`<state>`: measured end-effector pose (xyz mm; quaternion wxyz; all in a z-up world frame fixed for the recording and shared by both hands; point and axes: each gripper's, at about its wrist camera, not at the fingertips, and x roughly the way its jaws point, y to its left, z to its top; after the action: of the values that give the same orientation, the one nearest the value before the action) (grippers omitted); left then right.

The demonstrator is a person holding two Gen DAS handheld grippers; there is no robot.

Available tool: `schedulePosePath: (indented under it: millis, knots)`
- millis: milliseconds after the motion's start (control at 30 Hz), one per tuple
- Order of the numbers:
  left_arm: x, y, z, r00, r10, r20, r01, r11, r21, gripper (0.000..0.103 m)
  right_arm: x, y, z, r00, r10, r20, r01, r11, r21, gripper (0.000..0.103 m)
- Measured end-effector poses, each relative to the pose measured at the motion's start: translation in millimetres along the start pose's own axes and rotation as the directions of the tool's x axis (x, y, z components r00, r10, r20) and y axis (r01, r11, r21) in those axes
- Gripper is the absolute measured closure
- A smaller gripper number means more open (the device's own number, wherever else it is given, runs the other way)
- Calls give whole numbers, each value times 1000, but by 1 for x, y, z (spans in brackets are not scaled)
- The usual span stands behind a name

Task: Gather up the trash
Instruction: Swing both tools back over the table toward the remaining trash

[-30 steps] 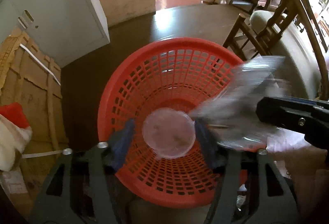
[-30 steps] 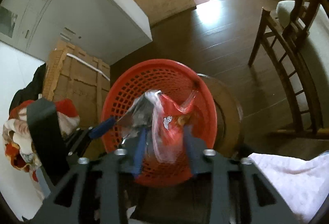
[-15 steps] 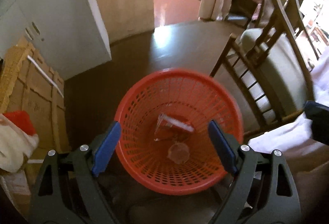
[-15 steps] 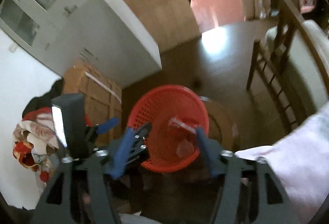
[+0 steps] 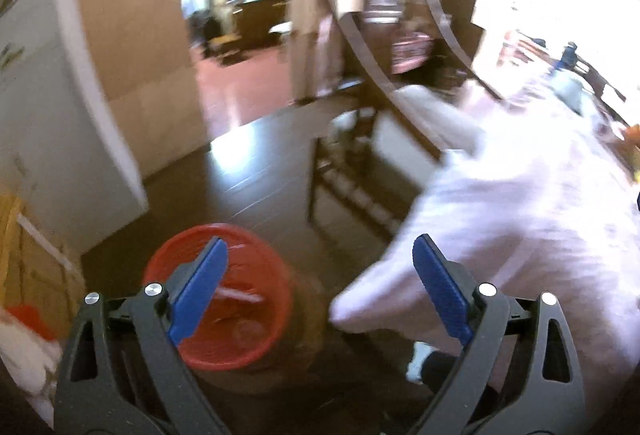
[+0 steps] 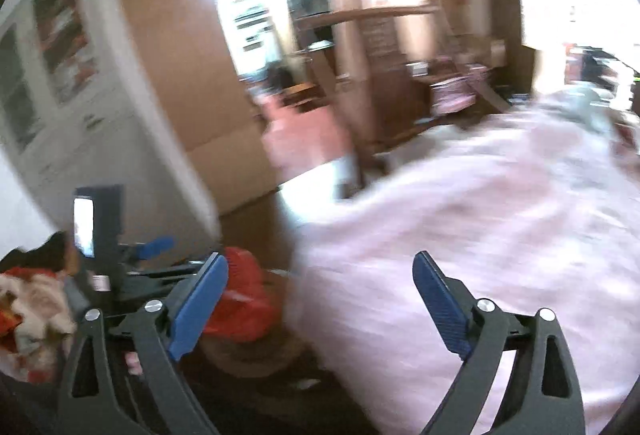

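The red mesh basket (image 5: 240,315) stands low on the dark floor, with a clear cup and a wrapper blurred inside it. It also shows in the right wrist view (image 6: 244,299), partly hidden behind a blue finger. My left gripper (image 5: 320,291) is open and empty, raised above and right of the basket. My right gripper (image 6: 320,295) is open and empty, over the edge of the pink tablecloth (image 6: 480,235). The left gripper body (image 6: 120,255) shows at the left in the right wrist view. Both views are motion-blurred.
A table under a pink cloth (image 5: 520,215) fills the right side. A wooden chair (image 5: 360,163) stands beside it. A white cabinet (image 5: 48,115) and a cardboard box (image 5: 28,267) stand at the left. A doorway (image 5: 240,35) opens at the back.
Both grippers let go of the cup and the wrapper into the basket, opened, and rose away, swinging right toward the table.
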<state>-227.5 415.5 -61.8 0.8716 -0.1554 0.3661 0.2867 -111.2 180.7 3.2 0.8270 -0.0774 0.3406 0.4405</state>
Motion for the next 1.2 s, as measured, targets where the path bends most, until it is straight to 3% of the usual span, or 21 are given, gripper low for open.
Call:
schedulePosePath:
  millis: [133, 233, 467, 567, 667, 867, 967, 1033, 1200]
  knots:
    - [-6, -65, 6, 993, -116, -13, 116, 989, 88, 12, -51, -74, -17, 986, -162, 32, 156, 979, 131, 9]
    - [-5, -111, 6, 983, -183, -29, 185, 973, 141, 12, -89, -130, -41, 960, -278, 41, 261, 937, 233, 9]
    - [-3, -240, 0, 948, -310, -77, 318, 899, 302, 12, -168, -230, -105, 867, -499, 3, 456, 795, 400, 8]
    - [-9, -281, -7, 936, -342, -85, 349, 866, 359, 12, -194, -268, -128, 807, -590, -24, 541, 722, 431, 8]
    - [-13, -325, -15, 918, -379, -119, 393, 820, 416, 12, -209, -290, -141, 782, -621, -42, 563, 677, 474, 8]
    - [-27, -381, -19, 889, -439, -133, 446, 761, 471, 12, -229, -323, -143, 740, -670, -58, 596, 614, 517, 8]
    - [-31, -403, -19, 869, -471, -152, 482, 734, 479, 12, -230, -340, -136, 728, -681, -80, 620, 604, 500, 8]
    - [-35, -411, -20, 857, -488, -166, 502, 717, 483, 12, -226, -354, -127, 737, -670, -91, 616, 610, 498, 8]
    - [-34, -427, -19, 850, -494, -182, 512, 699, 499, 12, -208, -382, -110, 710, -691, -134, 667, 598, 445, 11]
